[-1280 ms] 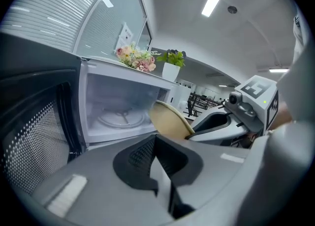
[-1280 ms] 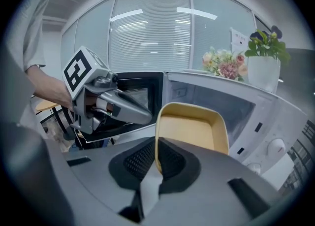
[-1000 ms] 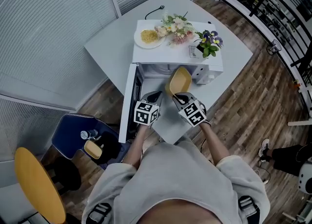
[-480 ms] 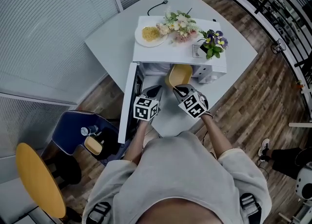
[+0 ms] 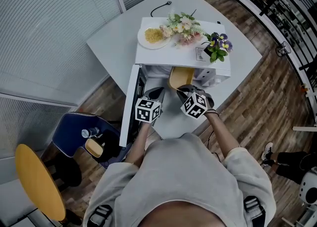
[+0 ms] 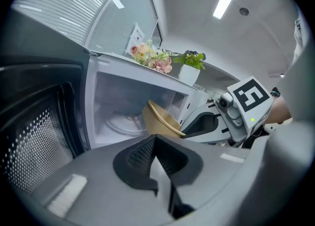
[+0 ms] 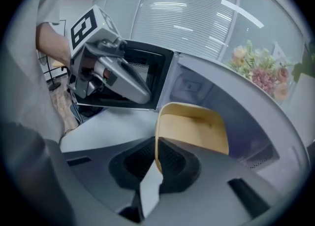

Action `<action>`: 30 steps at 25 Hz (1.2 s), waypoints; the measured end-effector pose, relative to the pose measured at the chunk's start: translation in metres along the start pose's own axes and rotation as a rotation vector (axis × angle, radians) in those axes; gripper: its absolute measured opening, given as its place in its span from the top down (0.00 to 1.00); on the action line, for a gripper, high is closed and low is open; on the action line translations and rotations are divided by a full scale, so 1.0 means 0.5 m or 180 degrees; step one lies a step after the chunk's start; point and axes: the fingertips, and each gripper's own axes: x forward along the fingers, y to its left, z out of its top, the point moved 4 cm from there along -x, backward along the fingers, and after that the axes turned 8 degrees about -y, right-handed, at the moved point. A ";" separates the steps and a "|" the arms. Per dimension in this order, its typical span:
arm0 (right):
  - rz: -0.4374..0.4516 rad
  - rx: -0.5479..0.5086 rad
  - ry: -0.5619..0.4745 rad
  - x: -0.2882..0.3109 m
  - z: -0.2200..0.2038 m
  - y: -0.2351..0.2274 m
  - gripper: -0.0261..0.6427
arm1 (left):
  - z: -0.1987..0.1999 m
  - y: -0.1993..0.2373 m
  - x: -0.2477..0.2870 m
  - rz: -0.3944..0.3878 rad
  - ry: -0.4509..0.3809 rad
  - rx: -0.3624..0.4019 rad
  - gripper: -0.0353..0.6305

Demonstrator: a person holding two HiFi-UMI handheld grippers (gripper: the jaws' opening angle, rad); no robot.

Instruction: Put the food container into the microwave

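A yellow food container is tilted at the mouth of the white microwave, partly inside the opening. My right gripper is shut on its near rim; the right gripper view shows the jaws pinching the edge of the container. My left gripper hovers to the left, in front of the open door, its jaws shut on nothing. From the left gripper view the container leans into the cavity, and the right gripper is behind it.
On top of the microwave stand a plate of yellow food, a flower bunch and a small potted plant. The open door swings out to the left. A blue chair and a yellow stool stand left of the table.
My right gripper has rolled and pushed the container forward, further into the microwave opening. The left gripper has stayed in place.
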 end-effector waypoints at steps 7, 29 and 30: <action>0.0137 -0.0629 0.0294 0.012 -0.015 0.007 0.92 | -0.001 -0.006 -0.001 -0.0025 0.0014 0.0034 0.93; 0.0004 -0.0758 0.0506 0.086 -0.004 -0.090 0.92 | 0.001 0.004 -0.004 0.0009 0.0023 0.0020 0.93; -0.0006 -0.0742 0.0508 0.091 -0.004 -0.095 0.92 | 0.001 0.005 -0.005 0.0014 0.0024 0.0016 0.93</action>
